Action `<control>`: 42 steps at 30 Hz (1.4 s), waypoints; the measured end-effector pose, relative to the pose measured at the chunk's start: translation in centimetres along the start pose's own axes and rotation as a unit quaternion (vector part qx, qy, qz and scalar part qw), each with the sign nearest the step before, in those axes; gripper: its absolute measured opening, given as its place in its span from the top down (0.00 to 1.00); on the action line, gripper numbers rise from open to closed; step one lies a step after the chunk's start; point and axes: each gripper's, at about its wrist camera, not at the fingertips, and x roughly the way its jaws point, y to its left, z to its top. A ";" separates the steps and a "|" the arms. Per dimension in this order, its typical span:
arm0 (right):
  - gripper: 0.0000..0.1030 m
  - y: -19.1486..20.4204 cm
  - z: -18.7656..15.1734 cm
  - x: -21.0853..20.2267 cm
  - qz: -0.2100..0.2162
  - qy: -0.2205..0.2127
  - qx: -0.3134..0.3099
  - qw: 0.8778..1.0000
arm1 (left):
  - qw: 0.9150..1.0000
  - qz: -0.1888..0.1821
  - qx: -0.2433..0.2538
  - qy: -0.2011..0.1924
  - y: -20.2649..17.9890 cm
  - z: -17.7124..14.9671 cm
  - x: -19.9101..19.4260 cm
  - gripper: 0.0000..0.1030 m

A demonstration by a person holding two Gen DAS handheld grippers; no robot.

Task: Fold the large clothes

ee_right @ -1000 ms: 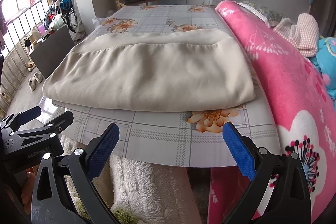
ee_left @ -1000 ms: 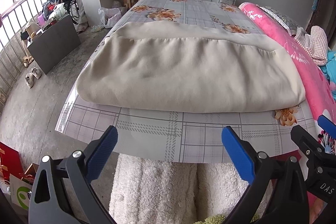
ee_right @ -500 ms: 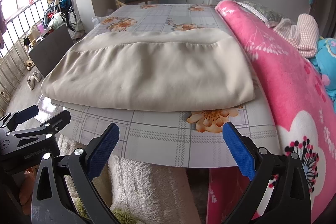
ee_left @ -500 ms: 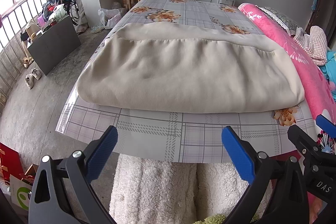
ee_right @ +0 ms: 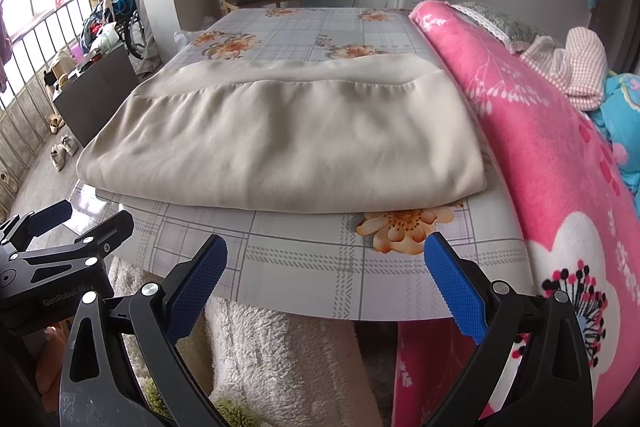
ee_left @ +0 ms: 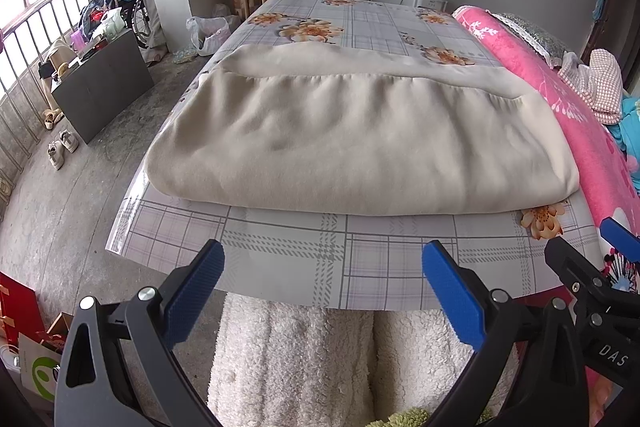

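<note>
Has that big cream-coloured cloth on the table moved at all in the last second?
No. The cream cloth lies where it did: its near fold sits just behind the orange flower printed on the tablecloth, as before. Only the cameras drifted slightly.

Left wrist view: just off the near edge of the plaid, flower-printed table (ee_left: 320, 259), left of the other camera, facing along the tabletop toward the far wall.
Right wrist view: same near edge (ee_right: 320, 267), beside the pink floral blanket (ee_right: 540, 155), facing the same way.
Nearness: both close, low.
Shared: folded cream fleece garment (ee_left: 352, 147) (ee_right: 288, 139), table, blanket (ee_left: 560, 99).
</note>
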 end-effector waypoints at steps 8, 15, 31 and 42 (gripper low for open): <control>0.08 -0.3 0.0 0.3 0.000 0.003 0.000 1.000 | 1.000 0.000 0.000 0.000 0.0 0.0 0.0 0.05; 0.08 -0.3 0.0 0.3 0.000 0.004 0.000 1.000 | 1.000 0.000 0.000 0.000 0.0 0.0 0.0 0.05; 0.08 -0.2 0.0 0.2 0.000 0.004 0.000 1.000 | 1.000 0.001 0.000 0.000 -0.1 0.0 0.0 0.05; 0.08 -0.1 0.0 0.2 0.004 0.004 -0.005 1.000 | 1.000 0.003 0.000 0.001 -0.1 0.0 0.0 0.05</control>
